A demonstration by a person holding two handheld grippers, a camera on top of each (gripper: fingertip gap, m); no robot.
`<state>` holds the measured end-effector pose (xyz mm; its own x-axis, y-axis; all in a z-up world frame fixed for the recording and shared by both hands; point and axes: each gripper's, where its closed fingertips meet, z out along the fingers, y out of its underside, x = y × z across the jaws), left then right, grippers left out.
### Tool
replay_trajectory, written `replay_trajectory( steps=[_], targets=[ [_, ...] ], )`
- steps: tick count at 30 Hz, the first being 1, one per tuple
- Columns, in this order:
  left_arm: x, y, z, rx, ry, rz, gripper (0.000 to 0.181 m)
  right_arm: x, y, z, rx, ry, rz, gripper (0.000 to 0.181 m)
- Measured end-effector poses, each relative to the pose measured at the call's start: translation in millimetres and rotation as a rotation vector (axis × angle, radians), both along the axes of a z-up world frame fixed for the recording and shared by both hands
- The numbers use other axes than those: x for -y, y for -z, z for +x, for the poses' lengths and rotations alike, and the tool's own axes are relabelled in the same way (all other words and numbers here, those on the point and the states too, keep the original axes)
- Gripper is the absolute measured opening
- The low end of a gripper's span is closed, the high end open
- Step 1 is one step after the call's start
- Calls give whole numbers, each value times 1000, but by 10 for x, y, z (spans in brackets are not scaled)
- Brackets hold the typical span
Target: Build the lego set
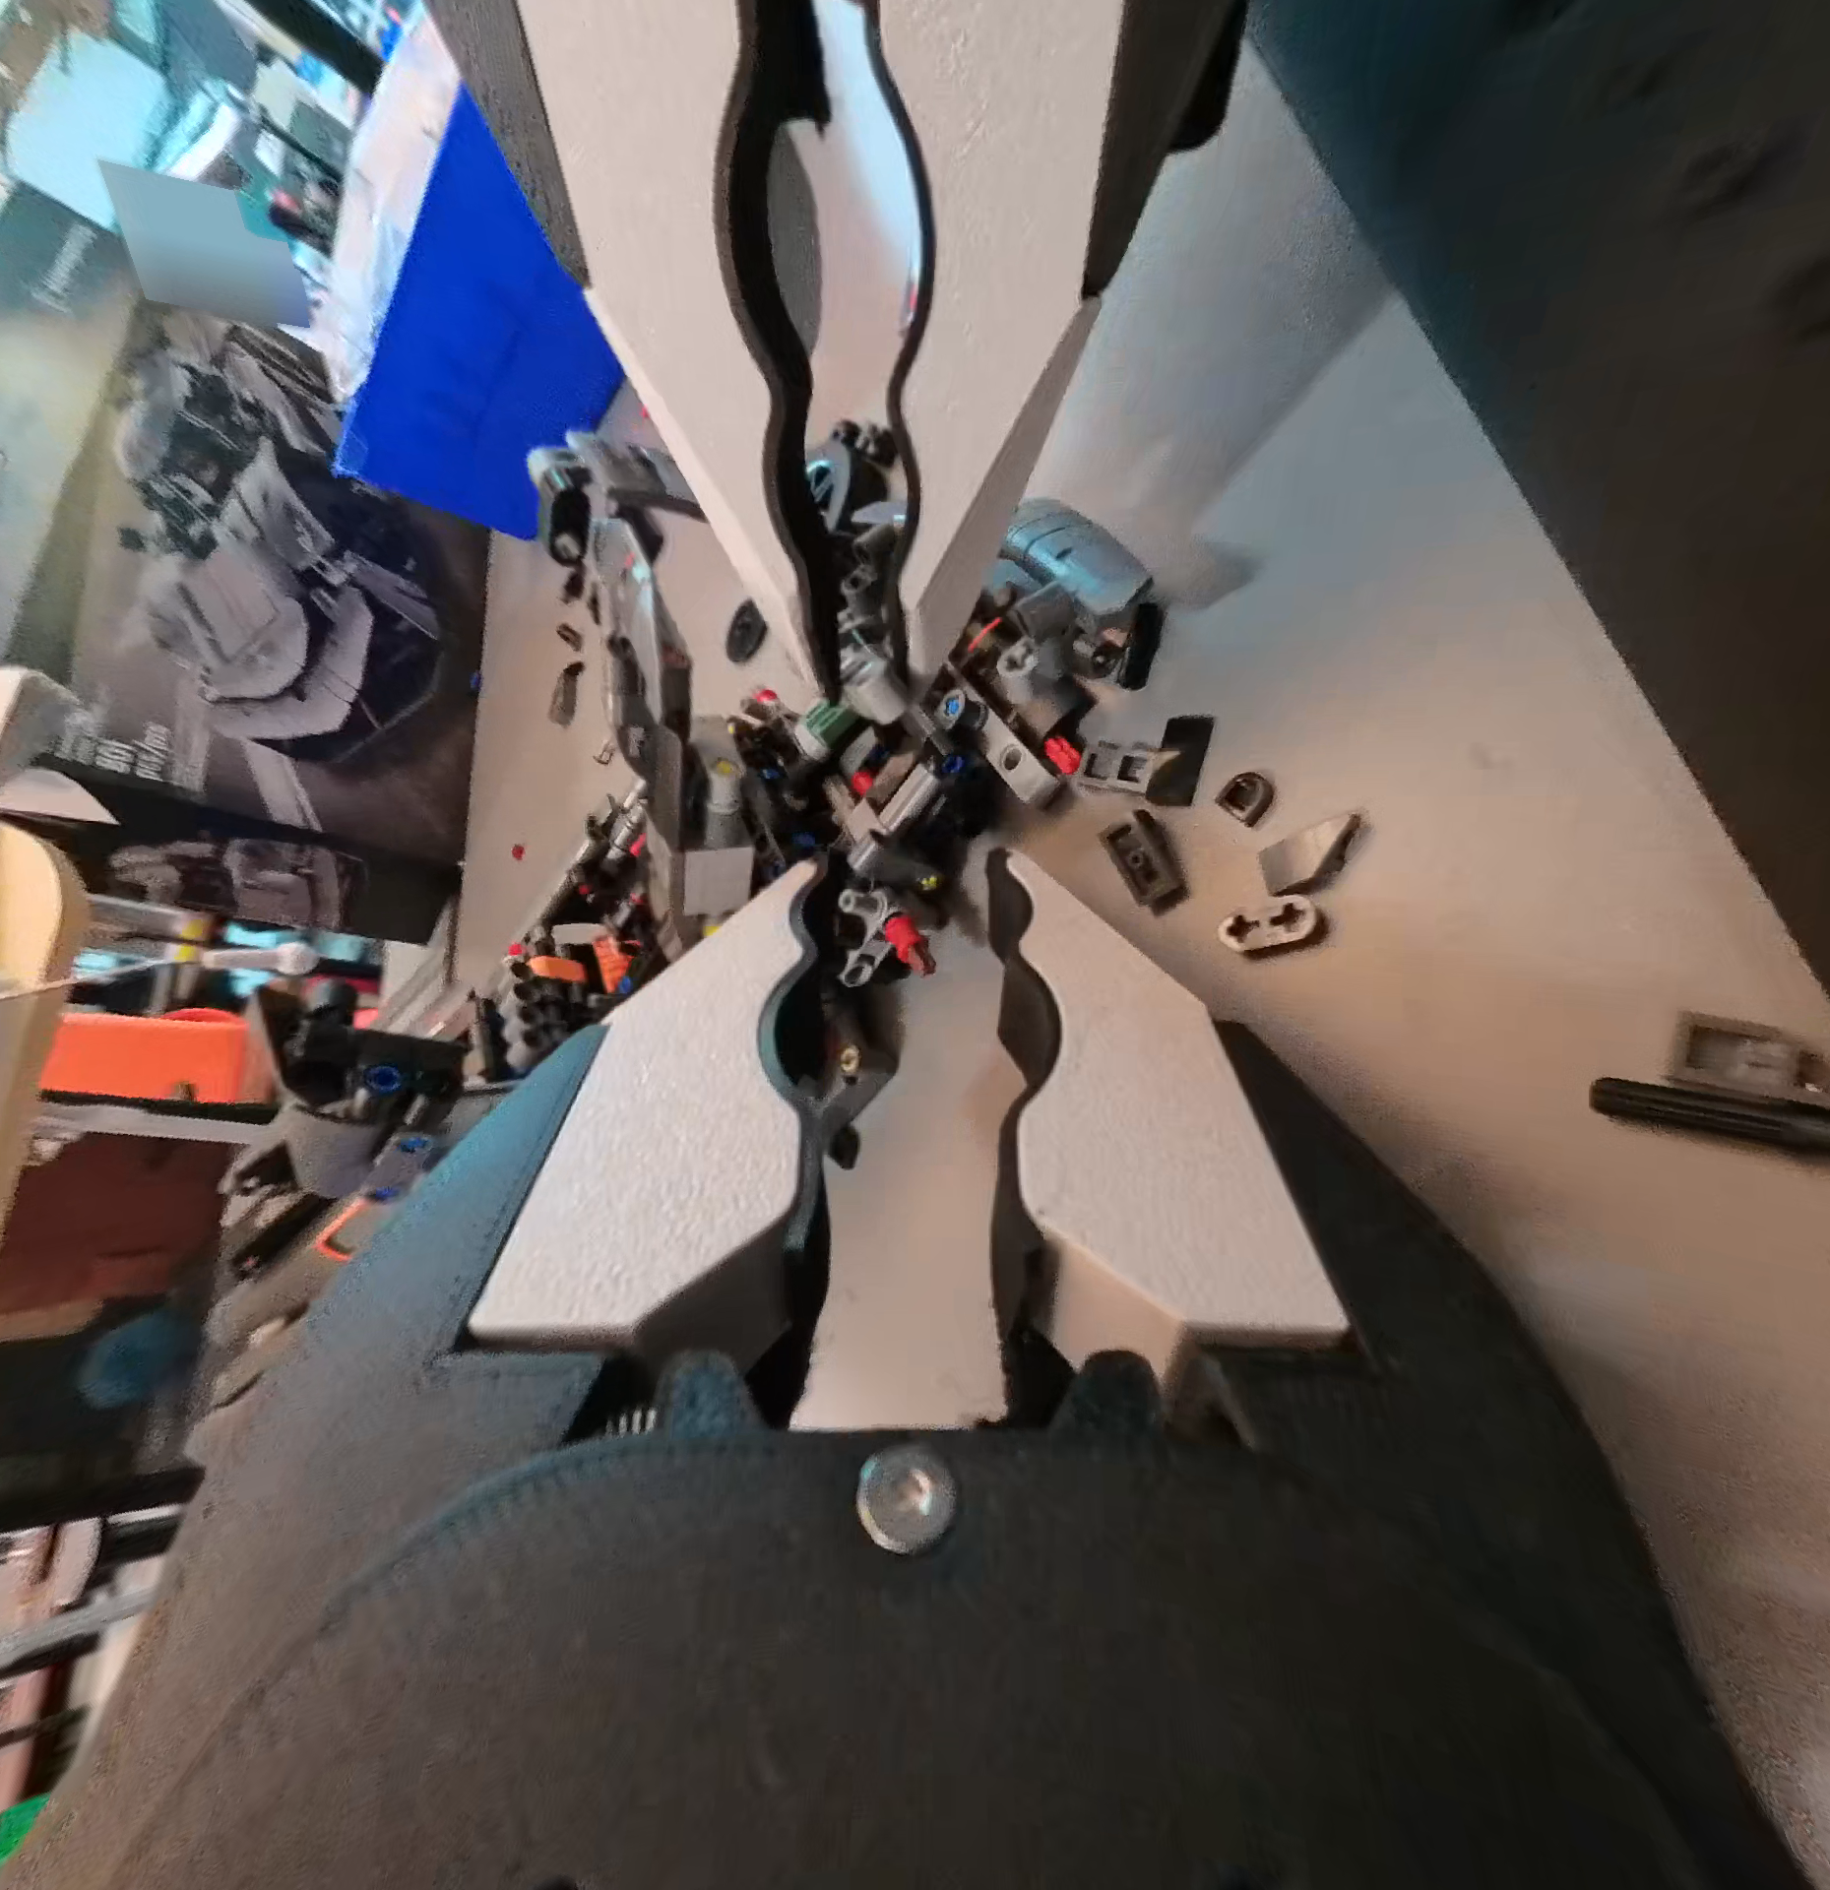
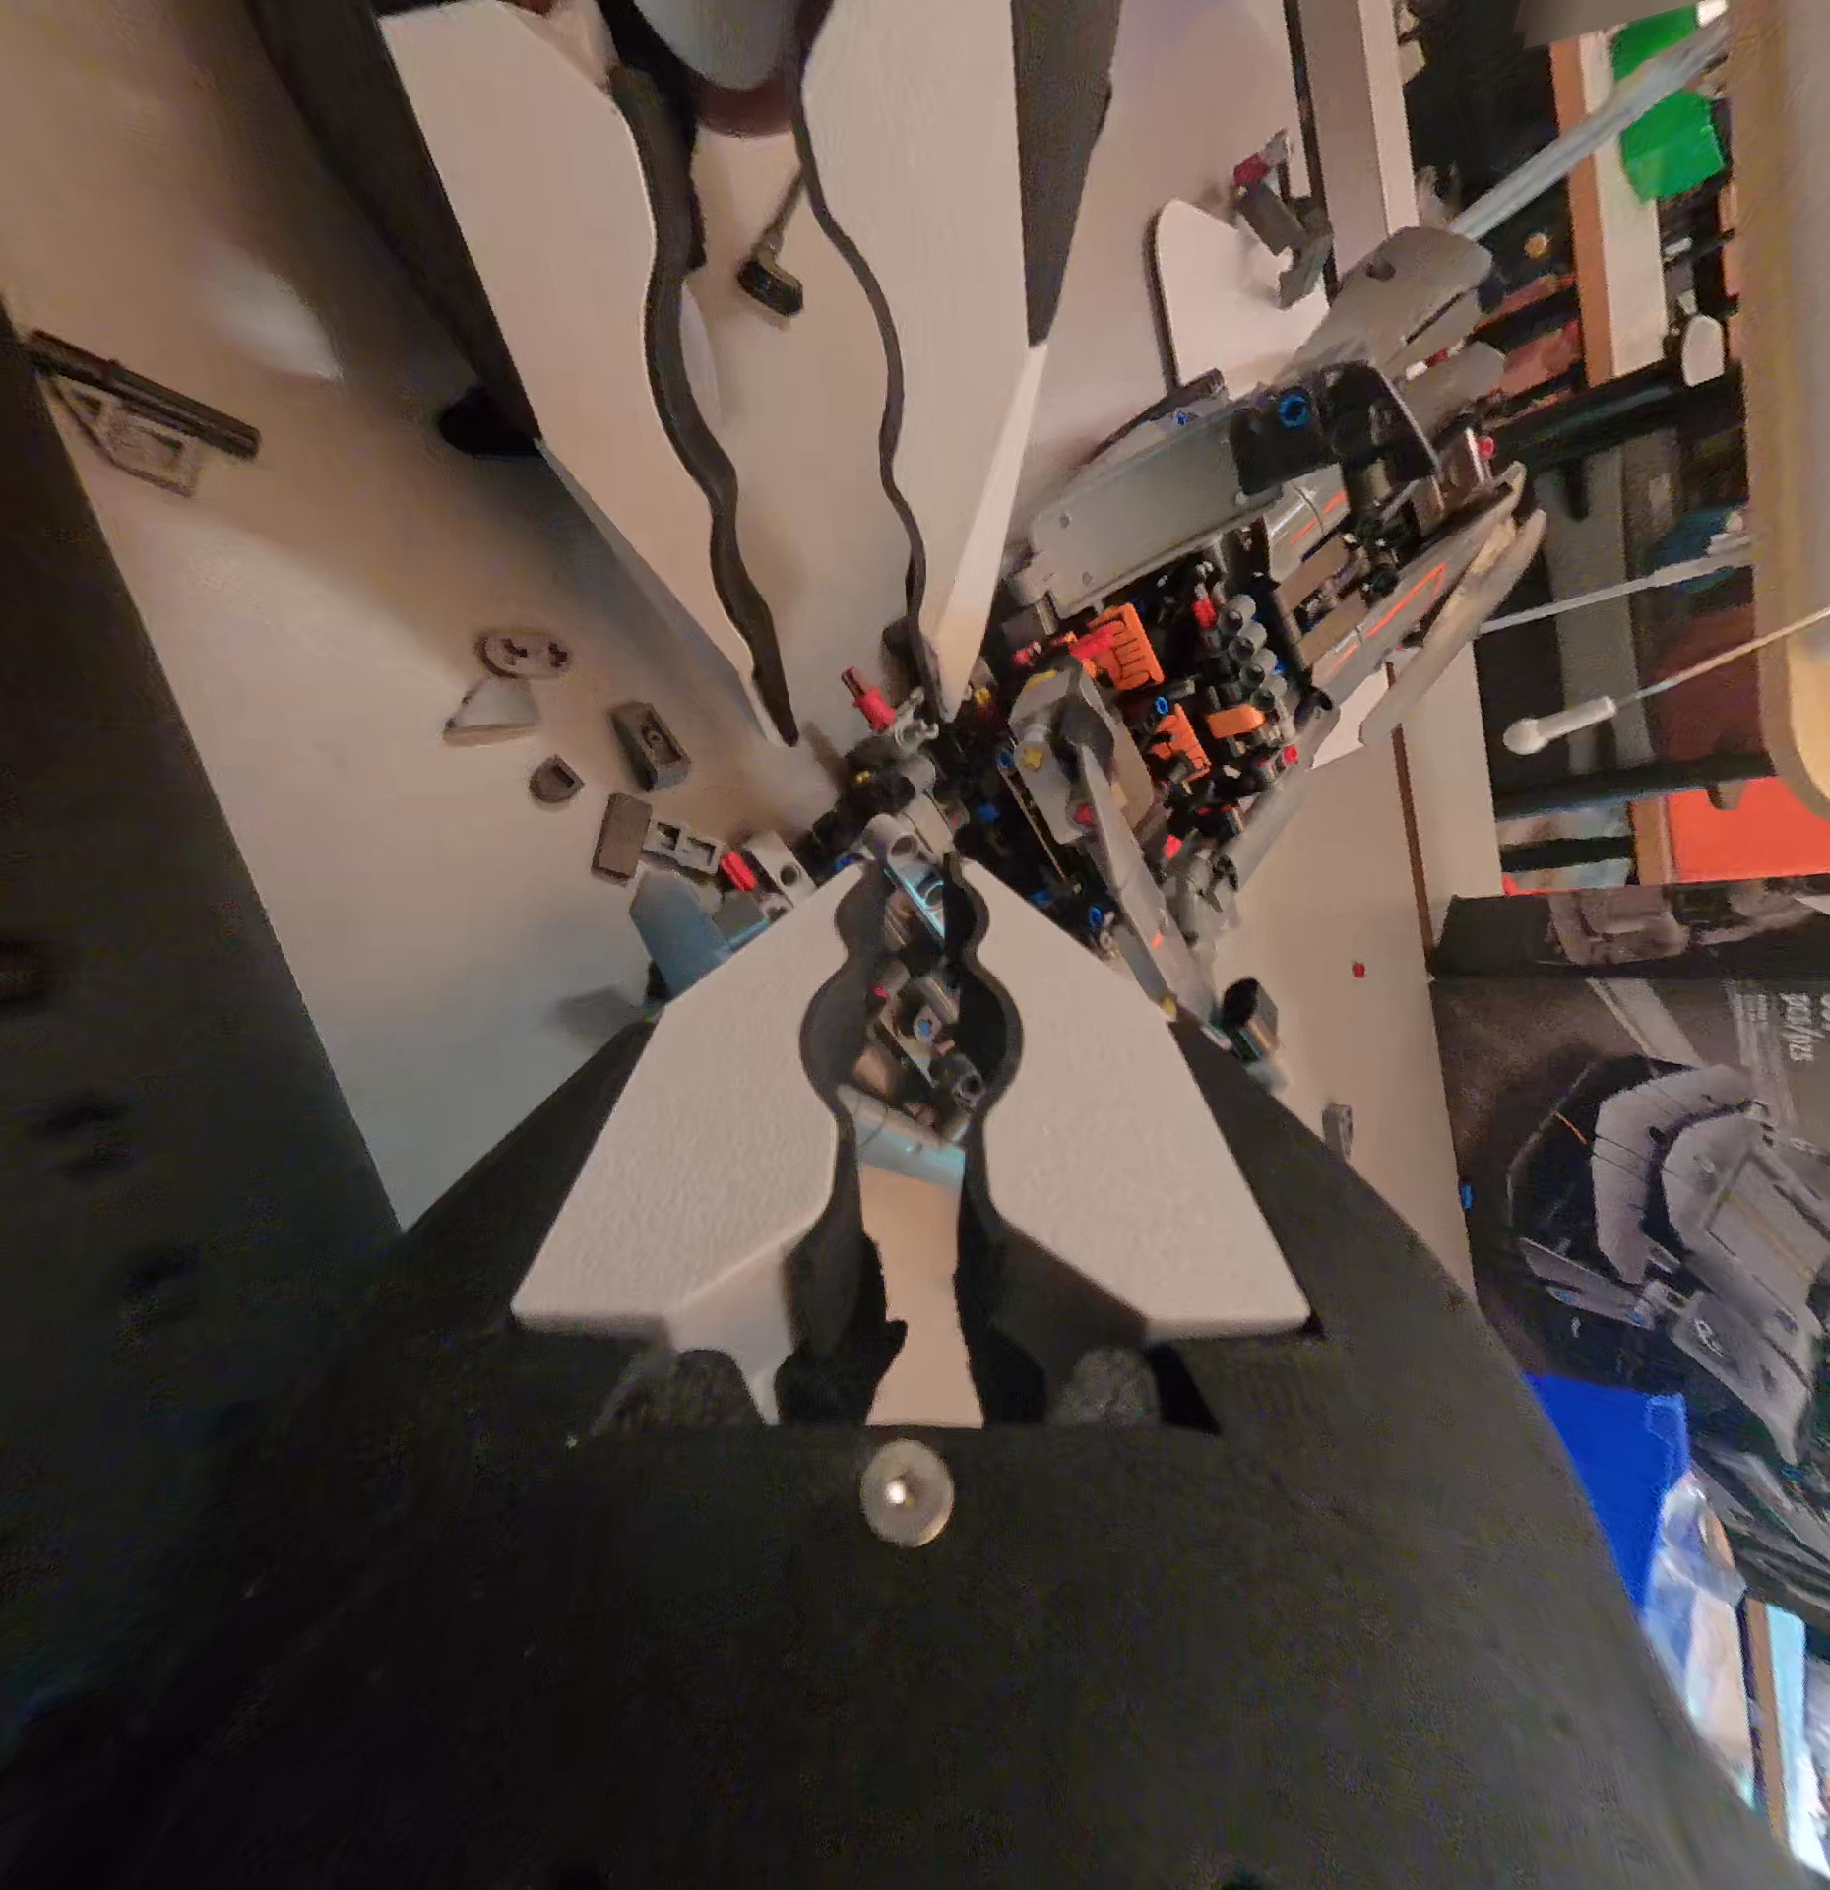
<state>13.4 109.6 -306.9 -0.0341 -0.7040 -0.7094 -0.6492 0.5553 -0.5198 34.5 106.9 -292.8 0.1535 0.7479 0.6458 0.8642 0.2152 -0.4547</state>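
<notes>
A grey and black Lego vehicle model with orange and red parts lies on the white table; it also shows in the right wrist view. My right gripper is shut on a grey end section of the model. In the left wrist view it comes in from the top. My left gripper is open, its fingertips on either side of a grey connector with a red pin on the model, with a gap on one side. It faces the right gripper.
Several loose dark and light grey pieces lie on the table beside the model, also in the right wrist view. A black pen lies farther out. The set's box and a blue item are beyond the model. The tips of both grippers are at nearly the same place. About 10 centimetres separates my left fingertips from the black pen. It is also in sight in the right wrist view.
</notes>
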Motion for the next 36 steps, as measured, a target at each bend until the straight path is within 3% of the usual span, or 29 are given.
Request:
replay_trajectory(
  steps=[6, 13, 18, 22, 24, 29, 33, 36],
  targets=[
    [37, -88, 51, 26, 13, 50, 25, 19, -168, 57, -24, 20, 75, 8],
    [194, -251, 154, 52, 49, 181, 32, 263, -183, -181, 15, -111, 51, 5],
    [210, -235, 156, 39, 58, 205, 16, 431, -297, -330, -46, -180, -2, 5],
    [201, -254, 154, 61, 41, 160, 14, 416, -321, -350, -95, -160, -3, 7],
    [184, -252, 143, 81, 22, 84, 14, 373, -404, -326, -152, -122, 14, 19],
    [210, -336, 149, 214, 15, -226, 15, 276, -429, -141, -148, -53, 78, 24],
    [241, -481, 150, 344, 32, -506, 15, 193, -301, -59, -77, -18, 161, 19],
    [302, -522, 168, 387, 76, -627, 15, 149, -333, -40, -87, 4, 207, 10]
  ],
)
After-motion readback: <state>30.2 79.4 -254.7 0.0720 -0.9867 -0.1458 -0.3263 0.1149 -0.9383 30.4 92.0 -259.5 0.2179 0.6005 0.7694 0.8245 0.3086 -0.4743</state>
